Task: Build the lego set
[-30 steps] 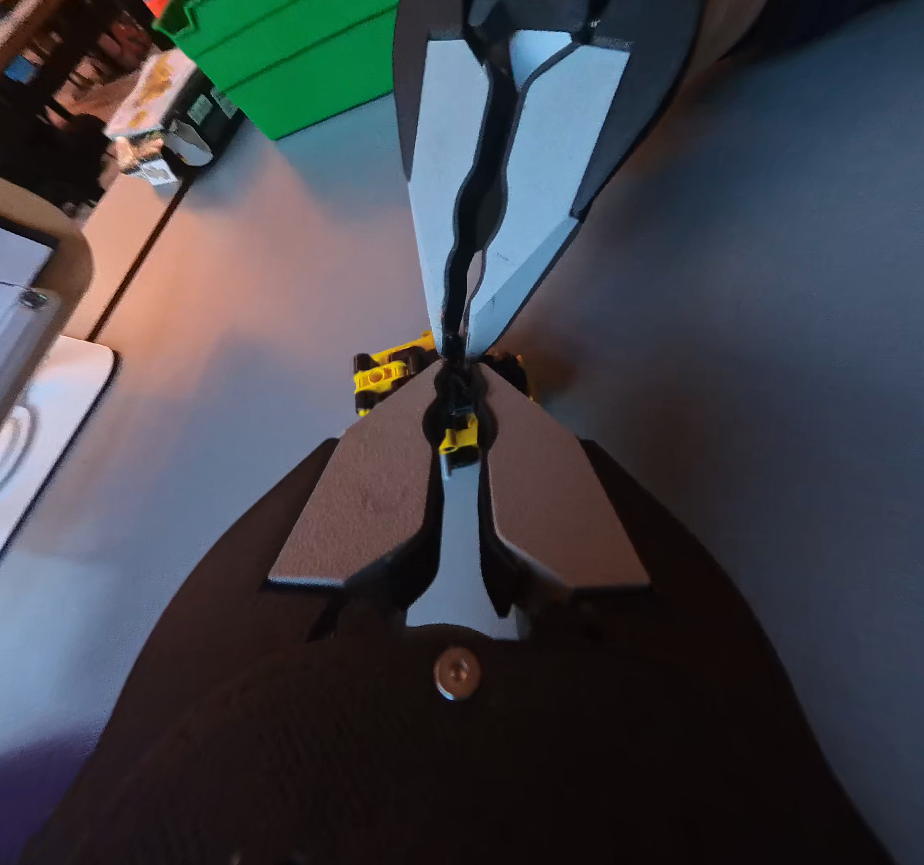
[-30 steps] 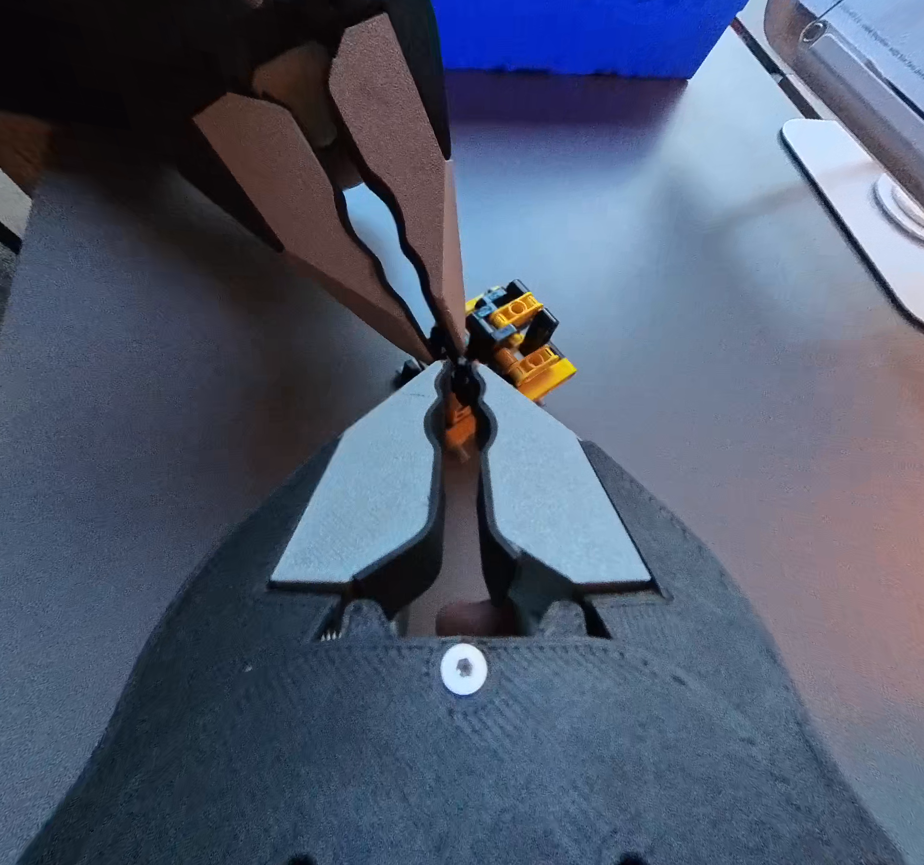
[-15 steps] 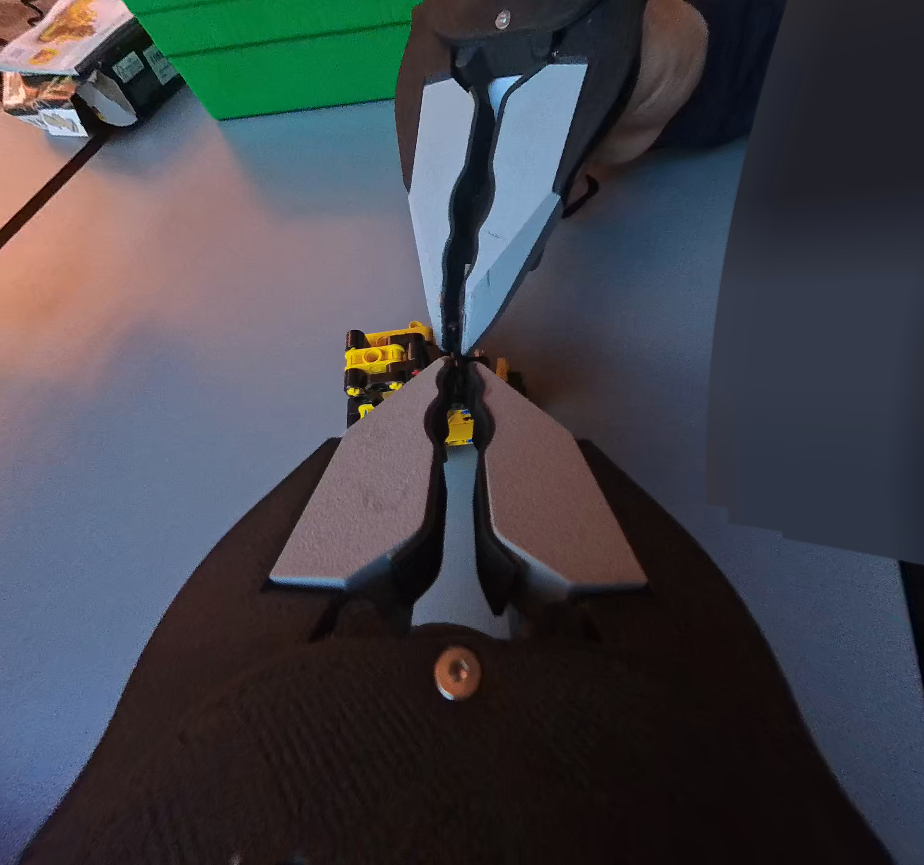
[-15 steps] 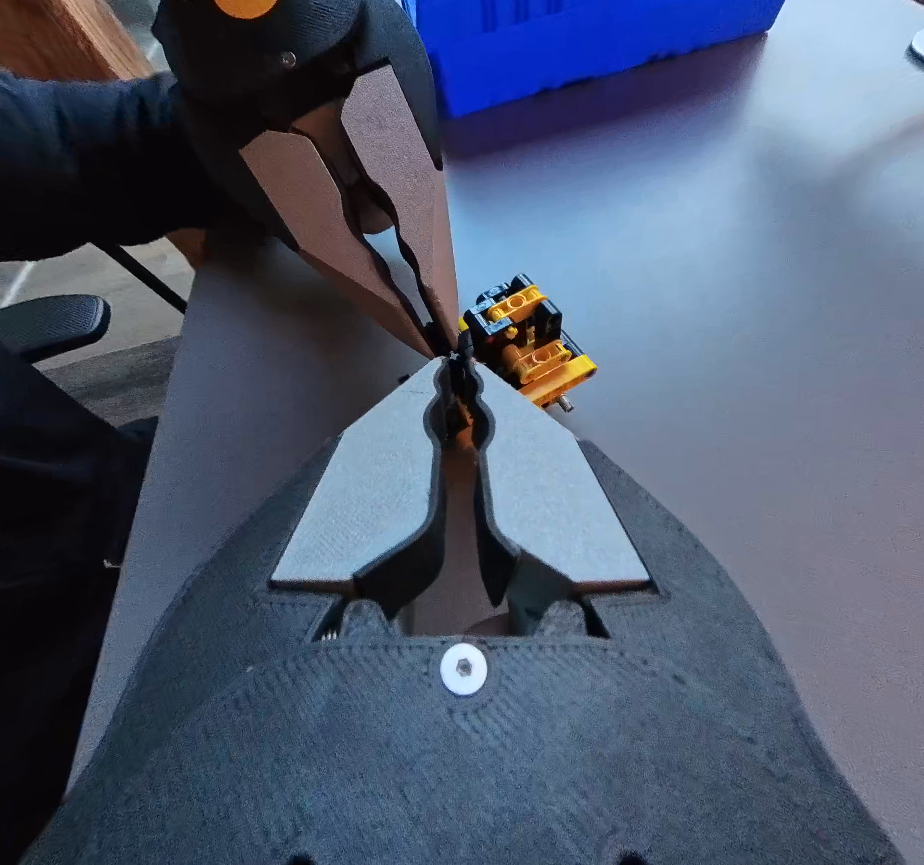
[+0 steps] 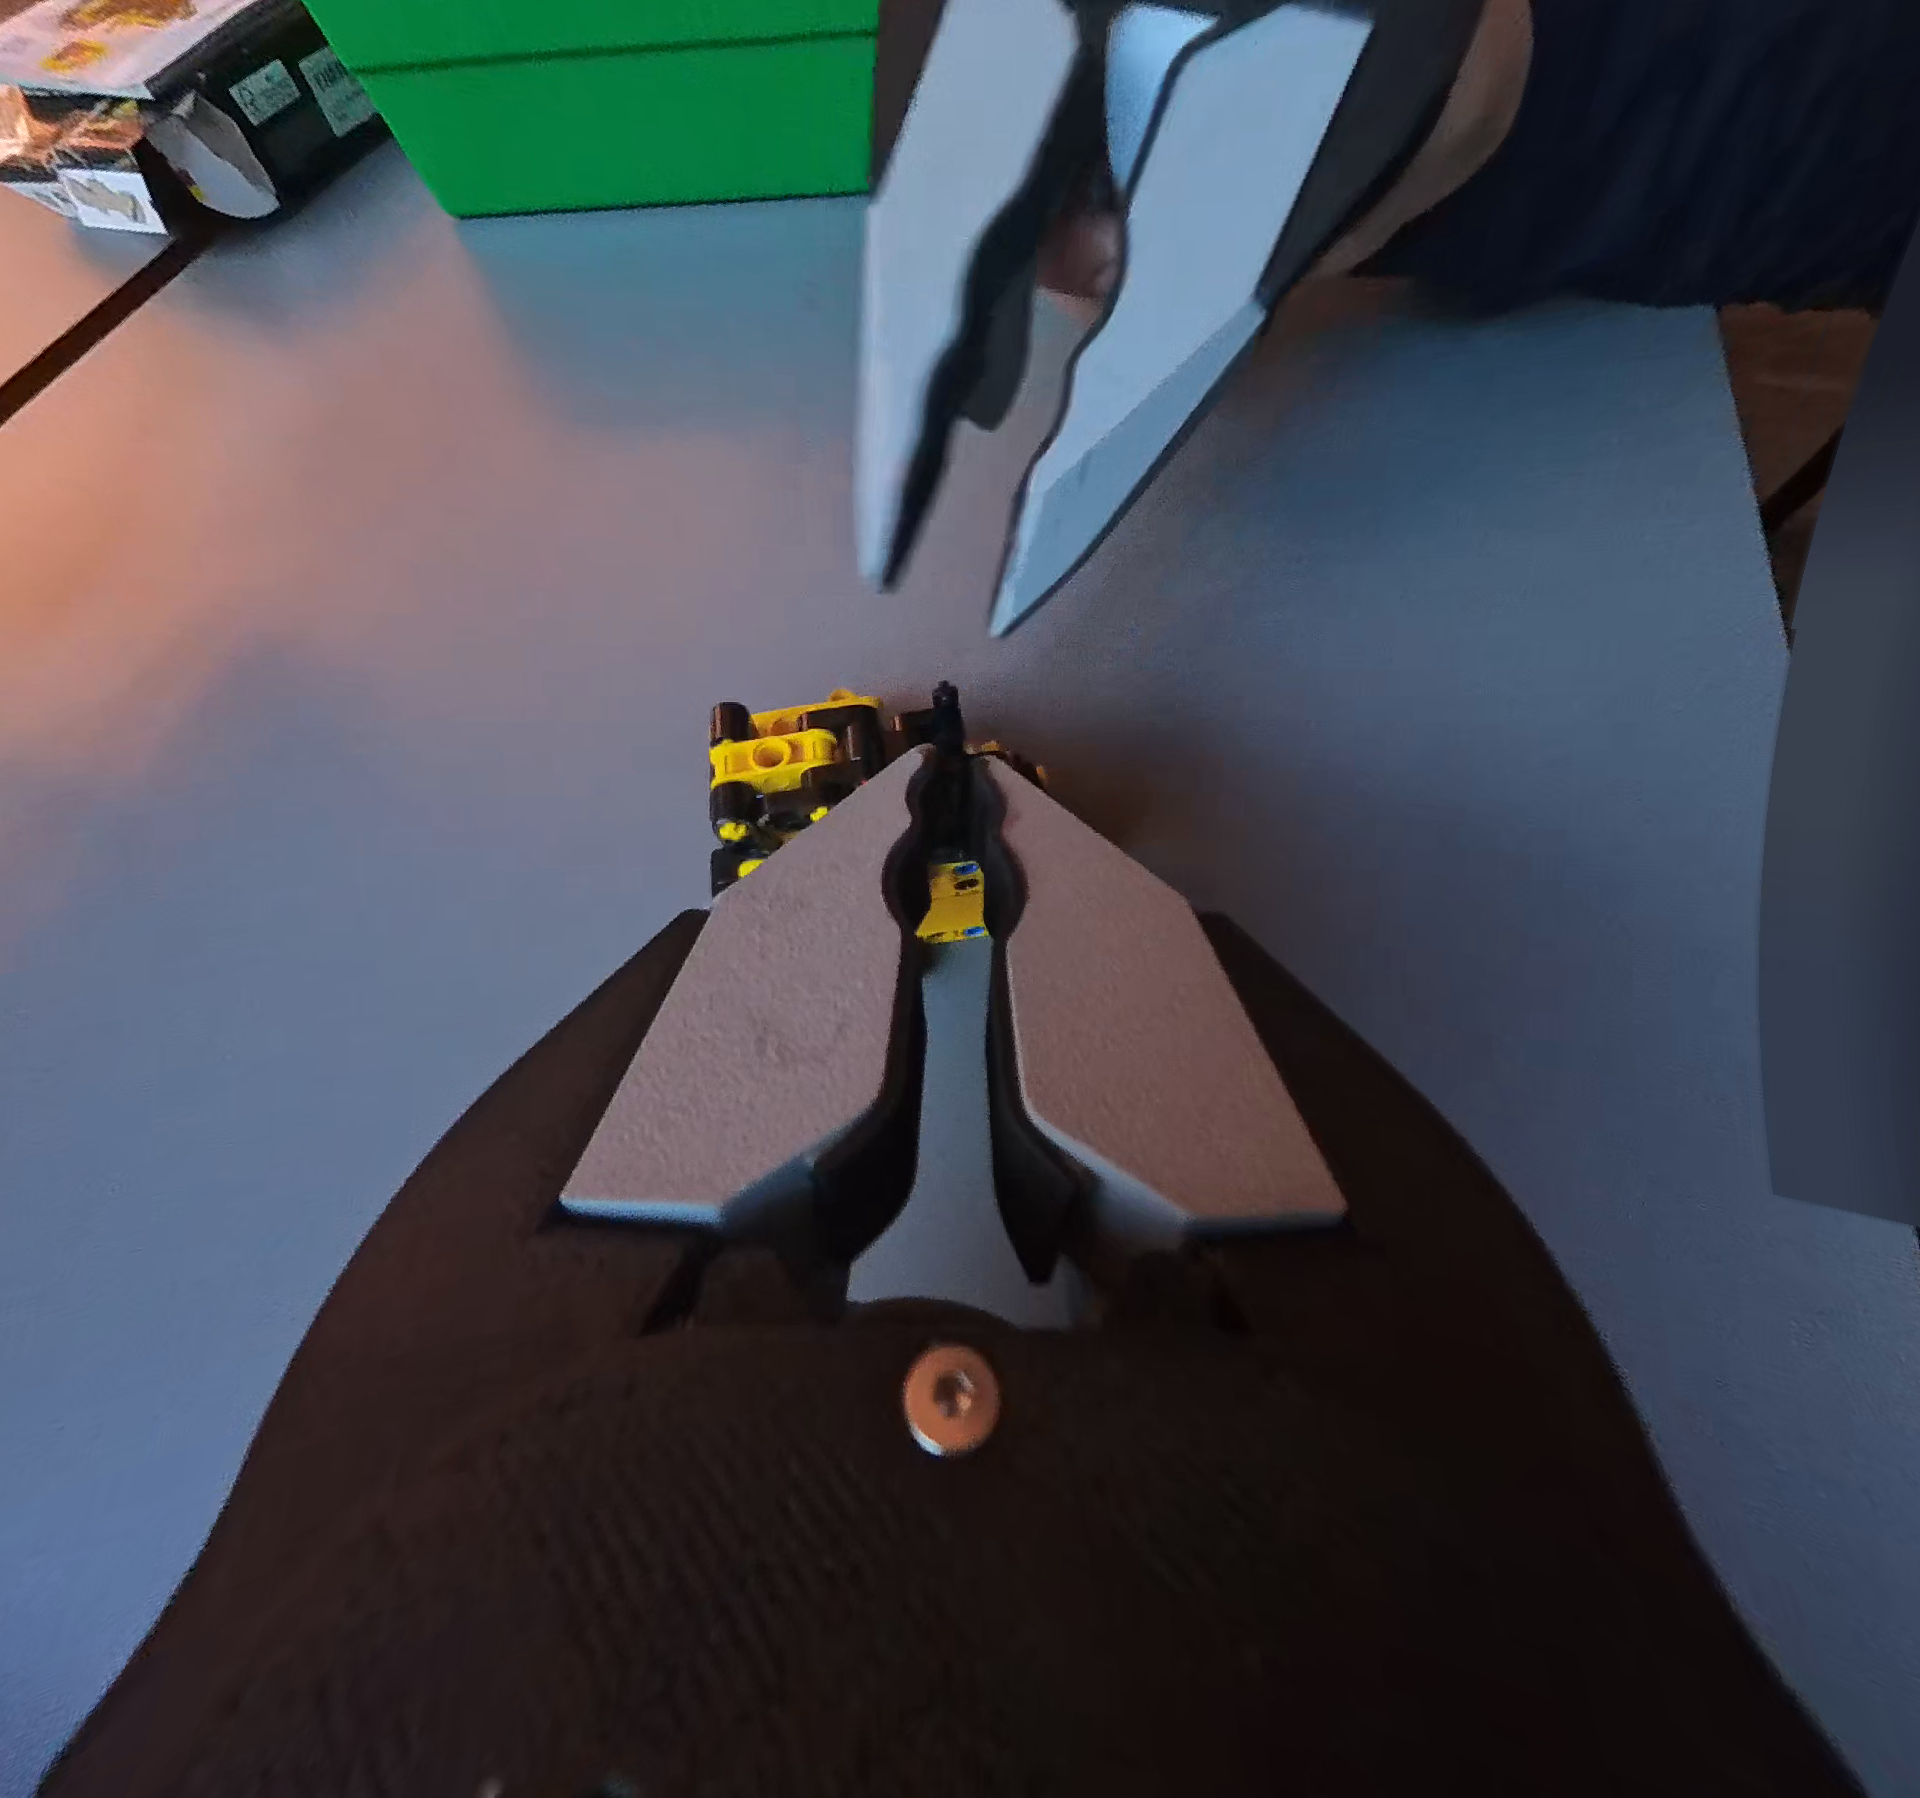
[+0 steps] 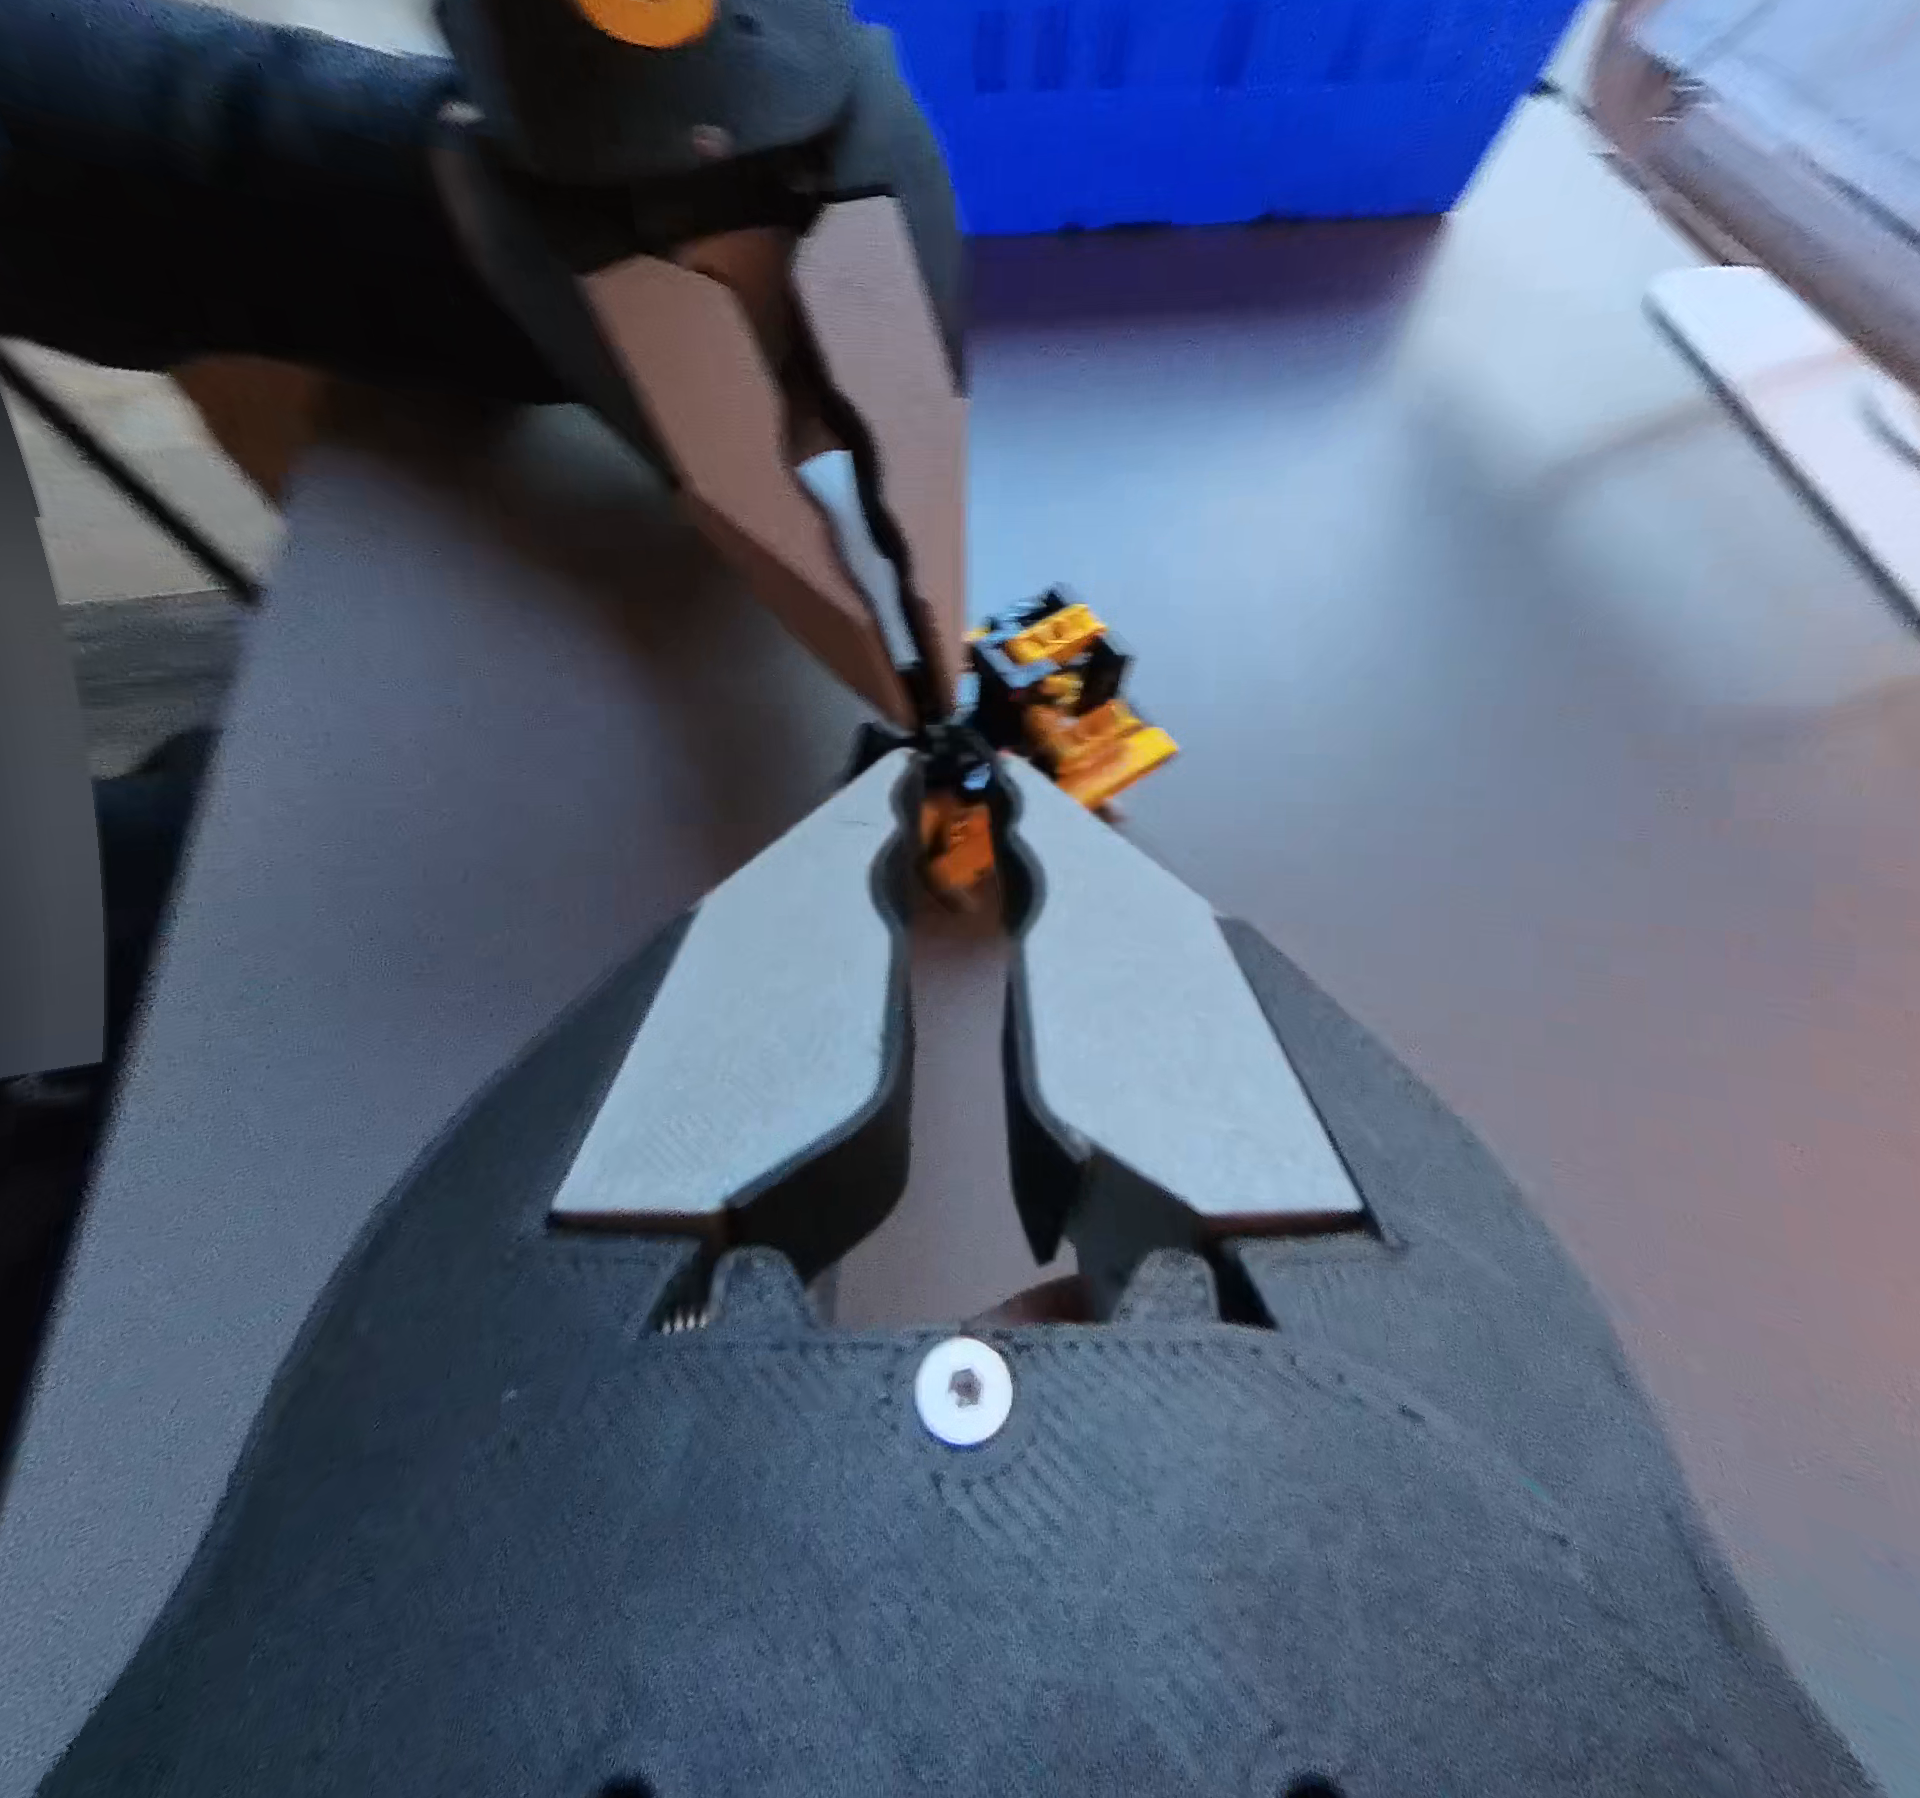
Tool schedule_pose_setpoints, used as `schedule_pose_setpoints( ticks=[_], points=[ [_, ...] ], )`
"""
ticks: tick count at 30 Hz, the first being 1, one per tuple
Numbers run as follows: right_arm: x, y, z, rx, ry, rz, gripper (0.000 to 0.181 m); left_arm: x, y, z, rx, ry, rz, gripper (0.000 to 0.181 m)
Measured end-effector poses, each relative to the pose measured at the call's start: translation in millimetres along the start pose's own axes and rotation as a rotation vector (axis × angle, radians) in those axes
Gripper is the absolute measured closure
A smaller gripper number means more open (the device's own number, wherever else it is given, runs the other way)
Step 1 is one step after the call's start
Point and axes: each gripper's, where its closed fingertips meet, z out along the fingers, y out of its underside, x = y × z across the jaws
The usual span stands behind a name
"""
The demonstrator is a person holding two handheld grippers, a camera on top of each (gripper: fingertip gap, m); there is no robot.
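Observation:
A small yellow and black lego model point(image 5: 779, 772) rests low over the grey table point(image 5: 364, 605). My left gripper point(image 5: 948, 766) is shut on a black part at the model's right side, and a yellow piece point(image 5: 951, 901) shows in the slot between its fingers. My right gripper point(image 5: 940, 605) is open by a small gap and empty, and hangs just beyond and above the model. In the right wrist view the model point(image 6: 1081, 709) lies just past my right gripper point(image 6: 951, 761), and the left gripper point(image 6: 920, 699) comes in from the upper left and pinches it.
A green bin point(image 5: 623, 34) stands at the far side, with a box and booklet point(image 5: 156, 86) to its left. A blue bin point(image 6: 1195, 65) and a white stand base point(image 6: 1787, 398) lie opposite. The table edge point(image 5: 1756, 553) and a dark sleeve point(image 5: 1714, 86) are on the right. Only a small space, under 4 cm, lies between the two pairs of fingers. The white stand base point(image 6: 1787, 398) is about 40 centimeters from both grippers' fingertips.
My right gripper was shut tip to tip against the left one at the model. It has now opened and pulled back and up. The left gripper still holds the model.

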Motion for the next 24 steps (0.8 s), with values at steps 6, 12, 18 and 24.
schedule_pose_setpoints(
  ticks=[6,12,18,24],
  points=[
    [-18.0,19.9,20.4,-0.1,-0.107,0.069,0.141,-4.8,0.1,-0.8,0.01,-0.019,-0.018,0.18],
    [-17.3,34.5,35.7,-0.166,-0.058,0.015,0.166,-7.0,-5.3,-3.0,0.037,-0.039,-0.02,0.181],
    [-16.3,29.9,27.0,-0.135,0.064,-0.385,0.171,-17.8,-11.3,-8.5,0.103,-0.041,-0.133,0.18],
    [-33.3,18.7,25.7,-0.087,0.149,-0.71,0.172,-34.1,-13.2,-15.9,0.159,-0.061,-0.235,0.176]
  ],
)
